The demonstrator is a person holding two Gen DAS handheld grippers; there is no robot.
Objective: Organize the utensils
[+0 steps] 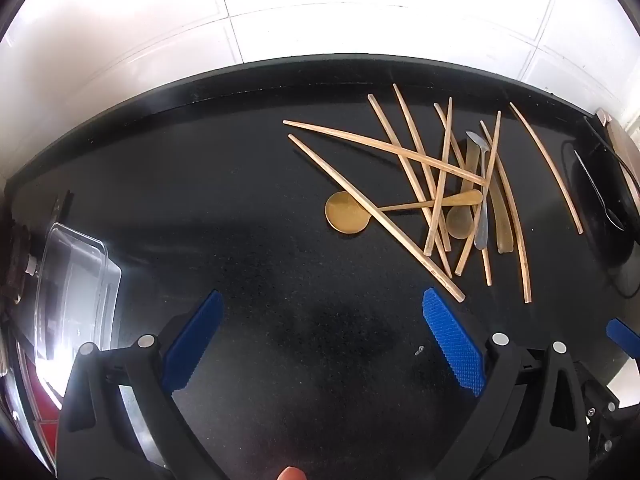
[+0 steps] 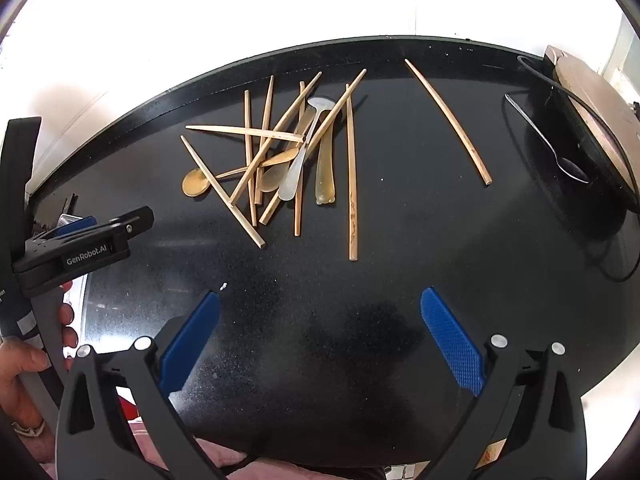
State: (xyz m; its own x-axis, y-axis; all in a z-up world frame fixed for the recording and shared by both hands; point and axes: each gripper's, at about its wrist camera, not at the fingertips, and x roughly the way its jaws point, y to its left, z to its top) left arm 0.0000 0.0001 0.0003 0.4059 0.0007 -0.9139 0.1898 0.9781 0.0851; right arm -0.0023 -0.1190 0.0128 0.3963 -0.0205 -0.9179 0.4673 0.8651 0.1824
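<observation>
A jumble of several wooden chopsticks [image 1: 416,168] [image 2: 256,152] lies on the black countertop [image 1: 240,208] [image 2: 400,240], mixed with a round brass spoon [image 1: 346,213] [image 2: 196,186], a grey metal spoon [image 1: 482,196] [image 2: 298,164] and a translucent amber spoon [image 1: 505,224] [image 2: 324,176]. One chopstick [image 1: 548,168] [image 2: 450,120] lies apart on the right. My left gripper [image 1: 320,336] hangs open over bare counter, short of the pile. My right gripper [image 2: 320,336] is also open and holds nothing, below the pile. In the right wrist view the left gripper's body [image 2: 88,240] shows at the left, in a person's hand [image 2: 24,360].
A clear plastic container [image 1: 74,284] sits at the counter's left end. At the right end a black holder [image 1: 608,200] [image 2: 576,168] has a steel spoon [image 1: 600,192] [image 2: 548,140] lying on it, beside a round brownish board [image 2: 600,96] and a black cable [image 2: 616,240]. White tiles back the counter.
</observation>
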